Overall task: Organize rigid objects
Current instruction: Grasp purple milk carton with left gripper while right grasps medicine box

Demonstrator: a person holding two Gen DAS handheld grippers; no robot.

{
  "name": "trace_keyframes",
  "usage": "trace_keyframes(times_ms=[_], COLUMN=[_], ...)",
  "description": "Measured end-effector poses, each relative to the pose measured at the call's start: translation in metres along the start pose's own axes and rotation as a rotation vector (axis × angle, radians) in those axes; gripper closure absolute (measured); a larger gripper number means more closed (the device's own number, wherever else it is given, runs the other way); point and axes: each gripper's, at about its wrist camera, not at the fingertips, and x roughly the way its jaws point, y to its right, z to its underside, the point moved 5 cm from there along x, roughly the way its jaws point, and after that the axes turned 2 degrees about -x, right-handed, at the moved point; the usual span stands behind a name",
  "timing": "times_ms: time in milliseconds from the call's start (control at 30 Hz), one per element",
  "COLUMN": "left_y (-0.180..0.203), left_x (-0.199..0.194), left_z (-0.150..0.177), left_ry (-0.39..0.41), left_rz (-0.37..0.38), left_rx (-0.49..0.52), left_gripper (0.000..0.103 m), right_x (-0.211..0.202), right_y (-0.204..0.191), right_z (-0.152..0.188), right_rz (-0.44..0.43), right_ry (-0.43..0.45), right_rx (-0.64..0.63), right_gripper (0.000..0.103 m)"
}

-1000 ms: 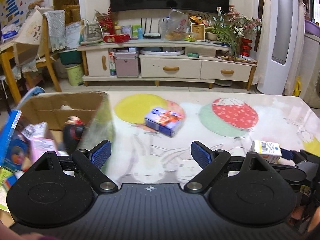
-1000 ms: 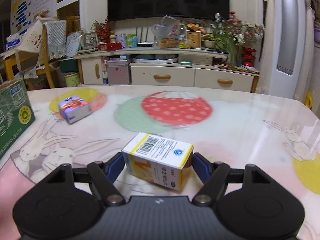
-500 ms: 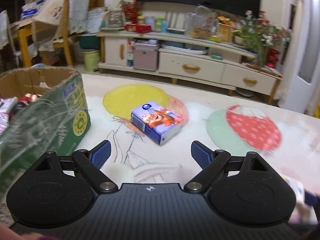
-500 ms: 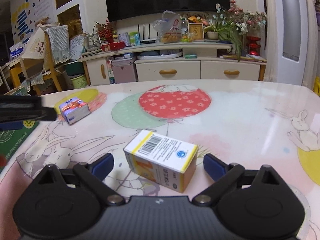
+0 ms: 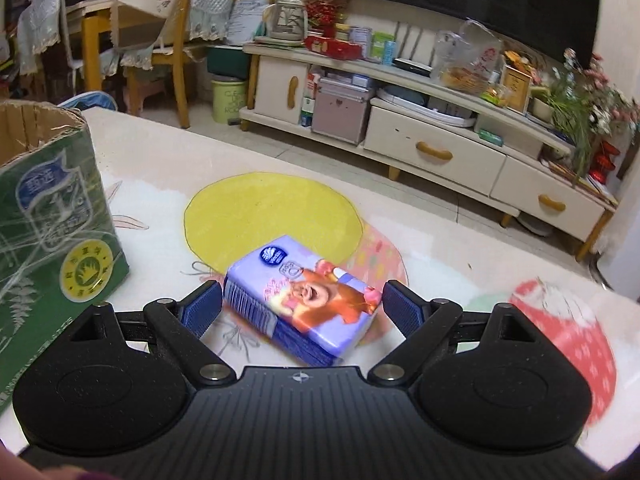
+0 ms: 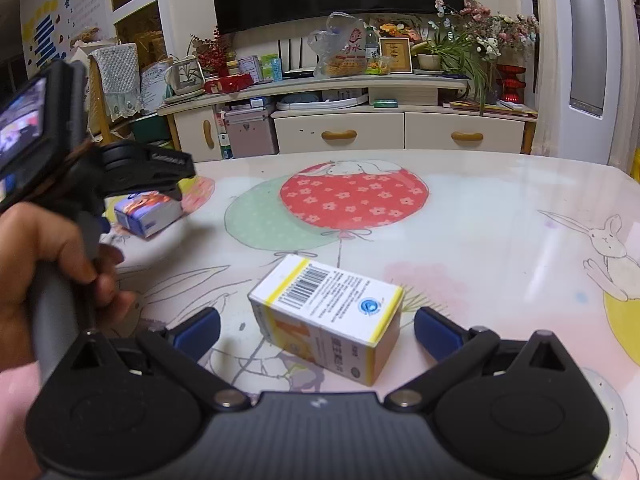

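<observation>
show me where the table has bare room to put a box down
Free: the tabletop right of the white and yellow box, past the red balloon print. Crowded: the left end, where the purple box sits between the open left gripper fingers beside the green carton.

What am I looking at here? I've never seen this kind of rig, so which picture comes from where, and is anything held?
No robot: a person carries a handheld two-finger gripper in each hand, each with a forward-looking camera. In the left wrist view, the left gripper is open around a purple cartoon-printed box on the table, beside a green cardboard carton. In the right wrist view, the right gripper is opening, its pads clear of the white and yellow medicine box. Nothing is held. The person's left hand shows there too.
</observation>
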Motion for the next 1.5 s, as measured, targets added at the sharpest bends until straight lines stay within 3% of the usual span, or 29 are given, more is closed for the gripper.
trace_keyframes(times_ms=[133,267,467,633,1133,1500], left_y=[-0.004,-0.007,-0.005,0.004,-0.004,-0.009], left_x=[0.008,0.021,0.027,0.027,0.018,-0.002], left_z=[-0.008,-0.016,-0.015,-0.004,0.004,0.018], left_ry=[0.002,-0.023,-0.024,-0.022,0.004,0.009], left_rz=[0.005,0.058,0.117,0.112,0.082,0.043], left_rx=[-0.019,-0.032,0.049,0.215,0.221,0.199], left_gripper=[0.000,0.000,0.000,0.000,0.005,0.006], right_x=[0.002,0.002,0.005,0.006,0.005,0.005], right_y=[0.000,-0.002,-0.006,-0.006,-0.003,-0.001], right_z=[-0.002,-0.002,-0.002,-0.003,-0.003,-0.006], right_rz=[-0.012,-0.015,-0.009,-0.008,-0.019,-0.004], right_ry=[0.004,0.000,-0.010,-0.011,-0.001,0.016], right_rx=[0.005,-0.003,-0.029,-0.031,-0.013,-0.036], right_gripper=[0.000,0.000,0.000,0.000,0.001,0.028])
